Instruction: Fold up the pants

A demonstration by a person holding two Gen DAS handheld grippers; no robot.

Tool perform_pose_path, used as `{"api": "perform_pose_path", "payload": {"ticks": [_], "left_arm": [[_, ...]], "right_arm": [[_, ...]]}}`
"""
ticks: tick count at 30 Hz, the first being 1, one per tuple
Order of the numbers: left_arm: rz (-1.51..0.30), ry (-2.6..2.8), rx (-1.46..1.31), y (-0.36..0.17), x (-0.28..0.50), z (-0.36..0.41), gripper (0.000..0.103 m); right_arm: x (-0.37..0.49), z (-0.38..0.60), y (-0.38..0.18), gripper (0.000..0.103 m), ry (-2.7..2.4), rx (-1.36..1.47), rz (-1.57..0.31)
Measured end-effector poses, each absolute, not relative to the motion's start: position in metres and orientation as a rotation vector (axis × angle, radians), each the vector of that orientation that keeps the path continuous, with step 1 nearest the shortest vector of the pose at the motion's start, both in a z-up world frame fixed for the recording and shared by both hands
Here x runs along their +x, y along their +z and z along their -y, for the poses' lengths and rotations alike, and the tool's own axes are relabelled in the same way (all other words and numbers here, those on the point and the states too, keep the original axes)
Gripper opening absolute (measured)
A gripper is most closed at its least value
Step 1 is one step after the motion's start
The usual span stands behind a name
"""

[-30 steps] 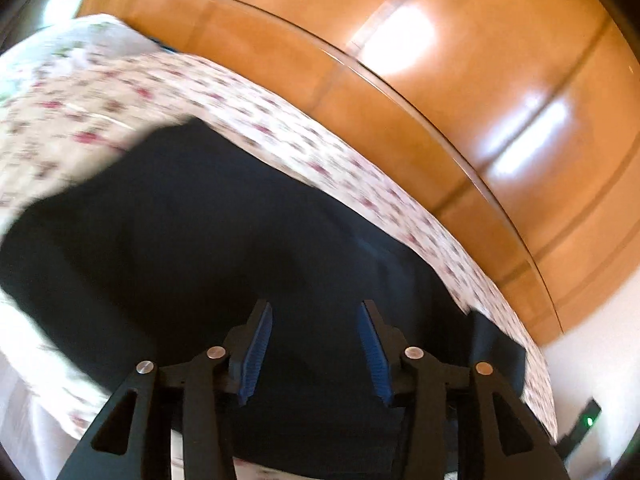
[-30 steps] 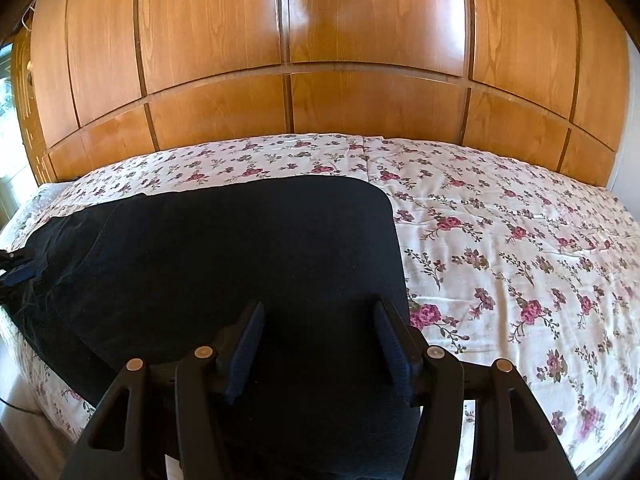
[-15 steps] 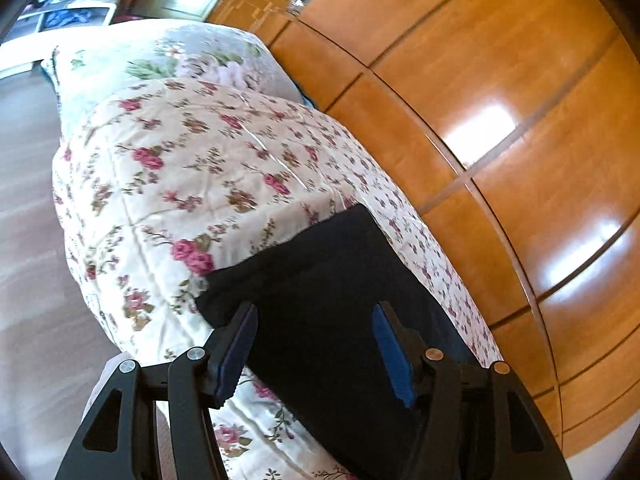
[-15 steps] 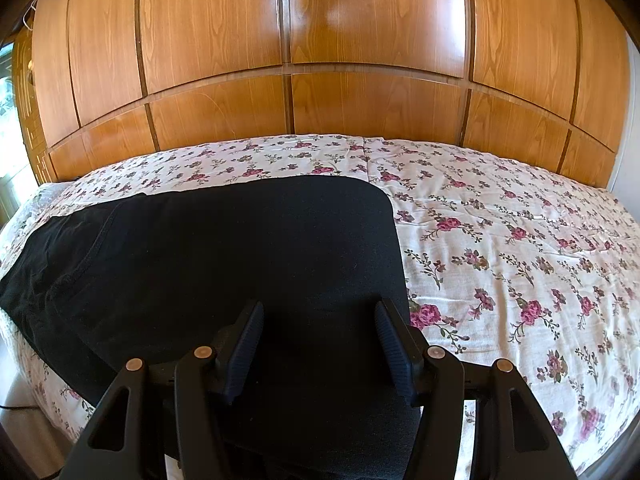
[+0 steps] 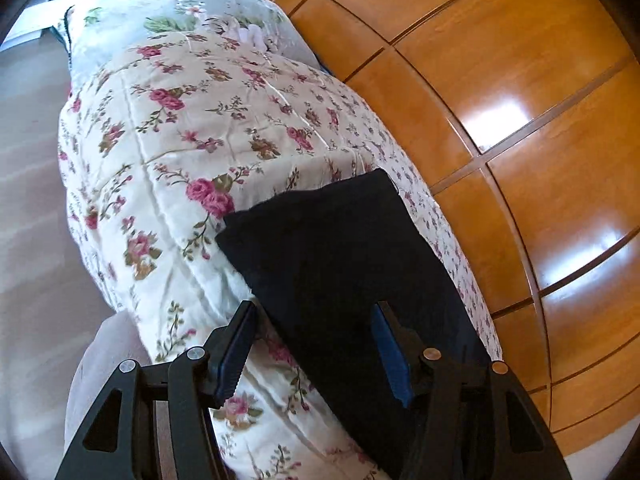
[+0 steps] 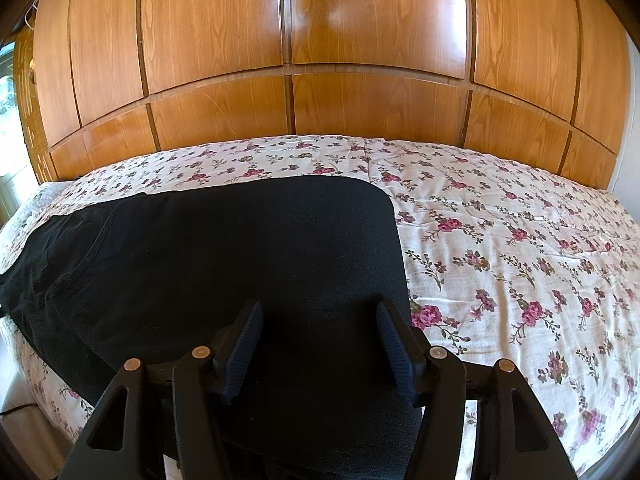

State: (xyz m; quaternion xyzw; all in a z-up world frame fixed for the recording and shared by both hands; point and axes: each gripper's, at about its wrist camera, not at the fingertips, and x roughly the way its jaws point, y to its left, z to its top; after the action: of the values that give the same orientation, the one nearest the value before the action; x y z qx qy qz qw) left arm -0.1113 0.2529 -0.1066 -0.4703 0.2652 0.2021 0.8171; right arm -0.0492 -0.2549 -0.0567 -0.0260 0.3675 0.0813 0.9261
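Black pants (image 6: 224,256) lie flat on the floral bedspread (image 6: 500,240), folded lengthwise, with the seamed waist part at the left and a rounded fold edge at the right. My right gripper (image 6: 320,312) is open and empty, hovering over the near right part of the pants. In the left wrist view one end of the pants (image 5: 344,256) lies near the bed's side edge. My left gripper (image 5: 316,316) is open and empty above that end, its left finger over the bedspread (image 5: 192,152).
Wooden wardrobe panels (image 6: 320,60) stand along the far side of the bed. A floral pillow (image 5: 180,12) lies beyond the end of the pants in the left wrist view. Bare floor (image 5: 32,208) lies beside the bed.
My left gripper has swung from over the middle of the pants towards one end of them, and the bed's side and the pillow have come into view. My right gripper has stayed still.
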Motion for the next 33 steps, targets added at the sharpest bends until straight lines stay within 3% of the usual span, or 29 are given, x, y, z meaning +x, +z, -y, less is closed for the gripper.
{"api": "perform_pose_path", "payload": {"ticks": [5,7,8,11,25,33], "left_arm": [[-0.515,0.340,-1.063,-0.115,-0.101,-0.270,0.059],[-0.513,0.334,-1.077,-0.118,-0.100,-0.274,0.042],[-0.543,0.358,-1.056,-0.118,-0.097,-0.275,0.024],[-0.534,0.349,-1.048,-0.112,-0.097,-0.273,0.020],[-0.404,0.190,-0.731,-0.021,-0.078,-0.209,0.013],[-0.294,-0.080,-0.548,0.041,-0.066,-0.128,0.013]], "right_arm": [[-0.049,0.254,-0.057,0.061,0.165,-0.050,-0.752],[-0.049,0.253,-0.057,0.062,0.161,-0.050,-0.751],[-0.049,0.253,-0.057,0.062,0.161,-0.051,-0.751],[-0.049,0.253,-0.057,0.062,0.162,-0.051,-0.754],[-0.050,0.251,-0.054,0.063,0.155,-0.034,-0.765],[-0.051,0.281,-0.038,0.063,0.136,0.185,-0.777]]}}
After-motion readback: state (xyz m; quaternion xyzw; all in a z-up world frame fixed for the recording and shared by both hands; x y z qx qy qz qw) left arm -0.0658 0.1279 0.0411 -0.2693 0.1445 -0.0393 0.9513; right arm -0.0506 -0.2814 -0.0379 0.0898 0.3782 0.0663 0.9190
